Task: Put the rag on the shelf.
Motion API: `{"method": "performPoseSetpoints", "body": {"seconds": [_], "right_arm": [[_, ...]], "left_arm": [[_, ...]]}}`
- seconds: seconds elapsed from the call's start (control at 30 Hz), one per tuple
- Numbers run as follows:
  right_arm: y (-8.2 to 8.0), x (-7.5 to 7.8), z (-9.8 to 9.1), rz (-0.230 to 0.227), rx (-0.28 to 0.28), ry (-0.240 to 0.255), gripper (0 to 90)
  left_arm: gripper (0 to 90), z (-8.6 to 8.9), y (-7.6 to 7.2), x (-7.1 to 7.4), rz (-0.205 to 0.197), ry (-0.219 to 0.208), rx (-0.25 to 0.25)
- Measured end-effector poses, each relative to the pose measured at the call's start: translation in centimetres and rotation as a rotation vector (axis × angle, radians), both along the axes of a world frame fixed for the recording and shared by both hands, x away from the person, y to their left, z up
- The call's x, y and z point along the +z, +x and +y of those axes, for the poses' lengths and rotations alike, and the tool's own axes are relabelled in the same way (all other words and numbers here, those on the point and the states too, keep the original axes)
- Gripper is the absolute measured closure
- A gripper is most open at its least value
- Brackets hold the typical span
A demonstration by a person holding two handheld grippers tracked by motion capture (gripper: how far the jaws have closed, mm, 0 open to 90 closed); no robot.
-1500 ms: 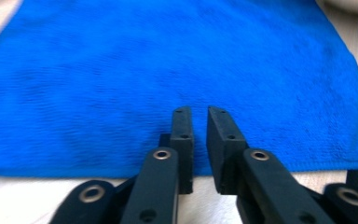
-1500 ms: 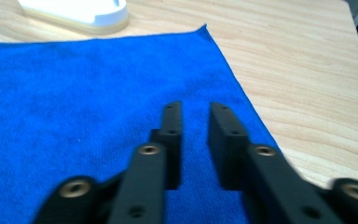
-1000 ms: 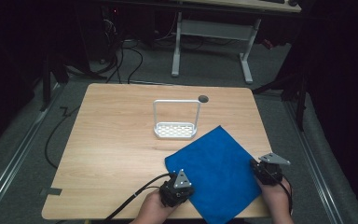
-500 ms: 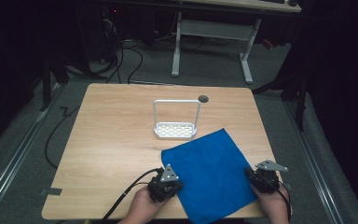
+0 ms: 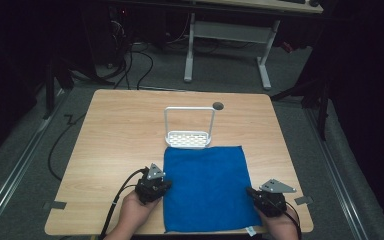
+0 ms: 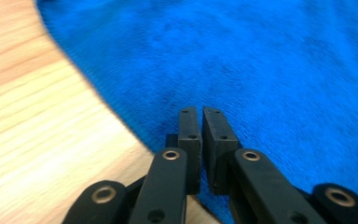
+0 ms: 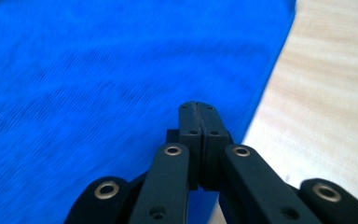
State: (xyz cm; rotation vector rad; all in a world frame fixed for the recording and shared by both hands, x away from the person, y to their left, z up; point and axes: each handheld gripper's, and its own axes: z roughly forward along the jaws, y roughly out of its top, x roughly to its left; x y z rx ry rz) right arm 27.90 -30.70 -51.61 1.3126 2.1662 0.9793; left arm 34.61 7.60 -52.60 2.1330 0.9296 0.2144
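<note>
A blue cloth [image 5: 205, 185] lies flat and square on the wooden table [image 5: 120, 130], its near edge at the table's front. My left gripper [image 5: 166, 186] rests at the cloth's left edge. In the left gripper view its jaws [image 6: 200, 112] have just been opening and stand a narrow slit apart over the cloth [image 6: 261, 70], not pressing it. My right gripper [image 5: 250, 191] sits at the cloth's right edge. In the right gripper view its jaws [image 7: 198, 105] are pressed together on the cloth's [image 7: 98, 70] border.
A small white wire rack [image 5: 189, 135] with a perforated base stands just beyond the cloth's far edge. A round cable hole [image 5: 218, 106] is in the table behind it. Bare wood spreads to the left and far side. Cables trail off the near left edge.
The cloth has swung from a diamond lie to square with the table and shifted left. Both hands moved left with it, the right one also nearer the front edge.
</note>
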Motion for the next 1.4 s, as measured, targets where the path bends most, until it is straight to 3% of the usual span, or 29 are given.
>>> {"method": "performPoseSetpoints", "body": {"seconds": [0.07,0.1,0.13,0.17,0.3,0.5,0.57,0.77,1.13,1.4], "right_arm": [[1.1,-0.1,0.2,-0.003,-0.006,-0.011,90.0],[2.5,-0.3,0.3,0.000,-0.019,-0.029,90.0],[2.5,-0.3,0.3,0.000,-0.019,-0.029,90.0],[3.8,-0.5,0.4,0.009,-0.028,-0.042,90.0],[5.2,-1.0,0.4,0.031,-0.041,-0.039,90.0],[4.2,-1.1,1.1,0.022,-0.012,-0.045,90.0],[3.5,-1.1,1.8,0.020,0.021,-0.050,90.0],[2.7,-1.0,2.8,0.026,0.054,-0.052,90.0],[3.4,-1.1,4.7,0.015,0.097,-0.057,90.0],[3.7,-1.2,4.9,0.008,0.109,-0.059,90.0]], "left_arm": [[82.2,-0.3,-0.2,0.3,-0.007,-0.036,-0.007],[79.4,-1.2,-0.4,0.4,-0.022,-0.015,-0.033],[77.9,-1.2,-0.4,0.4,-0.022,-0.015,-0.033],[77.3,-1.9,-0.3,-0.1,-0.015,0.008,-0.047],[77.7,-1.8,-0.1,-0.3,-0.015,-0.010,-0.046],[77.9,-0.8,-0.3,-0.4,0.004,-0.030,-0.045],[78.2,-0.2,-0.3,-0.3,0.018,-0.038,-0.037],[79.0,2.0,-0.5,-0.2,0.048,-0.041,-0.023],[79.3,4.3,-0.9,-0.3,0.053,-0.054,-0.001],[78.7,4.4,-1.1,-0.4,0.050,-0.055,0.007]]}}
